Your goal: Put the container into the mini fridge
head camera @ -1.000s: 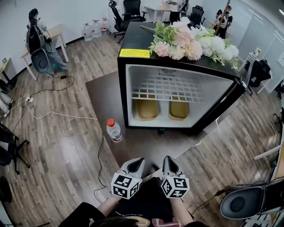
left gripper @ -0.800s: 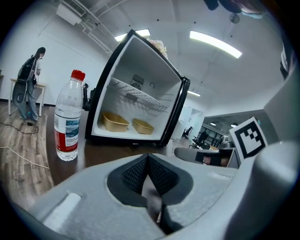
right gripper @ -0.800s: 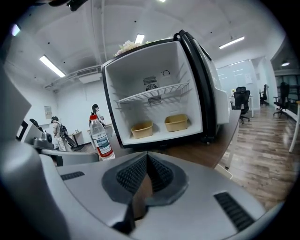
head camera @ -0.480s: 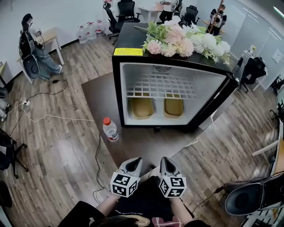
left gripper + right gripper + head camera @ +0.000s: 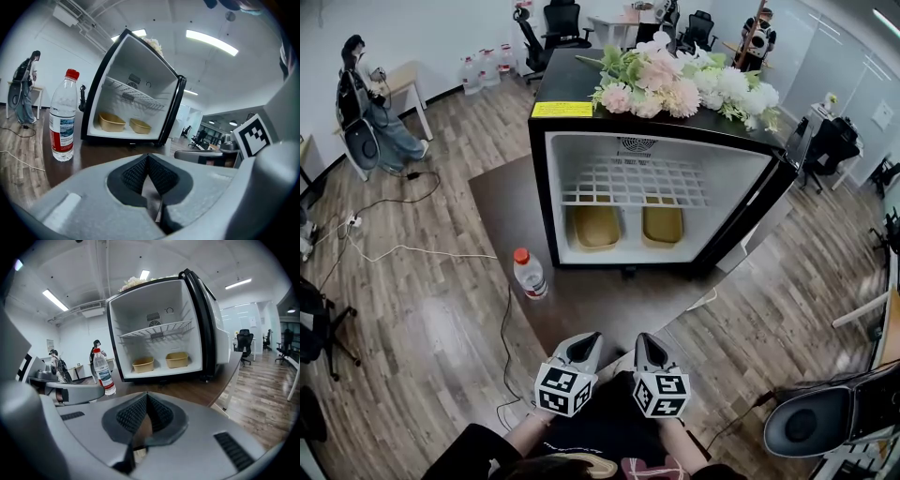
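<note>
An open mini fridge [image 5: 540,187] stands on a dark table [image 5: 581,305]. On its floor, under the wire shelf, the left container [image 5: 596,226] and the right container [image 5: 662,224] sit side by side. Near the table's front edge, well apart from the fridge, the left gripper [image 5: 586,339] and the right gripper [image 5: 645,339] each have jaws closed together, gripping nothing.

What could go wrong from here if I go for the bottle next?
The water bottle stands upright close to the table edge; a nudge from the shut left gripper could tip it off. Two tan containers already cover most of the fridge floor under the wire shelf, so an upright bottle may not fit.
</note>
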Motion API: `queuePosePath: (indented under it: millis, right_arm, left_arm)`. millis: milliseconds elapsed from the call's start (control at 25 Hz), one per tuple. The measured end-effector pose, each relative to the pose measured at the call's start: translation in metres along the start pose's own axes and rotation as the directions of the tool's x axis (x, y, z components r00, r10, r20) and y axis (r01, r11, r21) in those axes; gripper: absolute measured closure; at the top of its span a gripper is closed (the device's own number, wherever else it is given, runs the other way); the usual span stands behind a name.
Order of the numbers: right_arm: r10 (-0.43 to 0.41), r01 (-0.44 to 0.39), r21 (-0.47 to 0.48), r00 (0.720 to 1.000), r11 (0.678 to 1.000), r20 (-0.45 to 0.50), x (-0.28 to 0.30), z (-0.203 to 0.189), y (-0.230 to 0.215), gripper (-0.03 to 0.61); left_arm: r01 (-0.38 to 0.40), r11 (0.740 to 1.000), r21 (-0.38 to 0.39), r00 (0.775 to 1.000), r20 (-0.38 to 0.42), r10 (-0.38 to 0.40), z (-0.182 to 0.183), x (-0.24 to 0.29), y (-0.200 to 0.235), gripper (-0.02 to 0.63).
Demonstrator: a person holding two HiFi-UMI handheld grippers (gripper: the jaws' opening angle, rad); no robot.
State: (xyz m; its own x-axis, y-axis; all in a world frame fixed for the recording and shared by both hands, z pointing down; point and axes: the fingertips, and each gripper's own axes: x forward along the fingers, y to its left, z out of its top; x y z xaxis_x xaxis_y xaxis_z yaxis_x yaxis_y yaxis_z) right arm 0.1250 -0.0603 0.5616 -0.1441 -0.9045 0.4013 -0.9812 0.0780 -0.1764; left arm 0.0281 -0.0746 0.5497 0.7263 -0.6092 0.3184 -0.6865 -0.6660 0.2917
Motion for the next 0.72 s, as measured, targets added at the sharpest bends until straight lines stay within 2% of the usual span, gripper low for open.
queuePosePath:
  millis: [240,720]
  right_arm:
    - [-0.003,0.004,0.009,0.999,1.000,-0.042,0.002,-0.011,-0.005,0.571]
    - [-0.012,0.012,0.007,0.999,1.000,-0.037,0.003,-0.011,-0.010,0.571]
  left_arm:
    - [0.002,1.000,0.012,1.000,-0.011,-0.002,0.000,0.004,-0.001,0.606]
    - [0.024,0.999,0.031,0.999,-0.022,-0.024,0.001,0.014,-0.007,0.606]
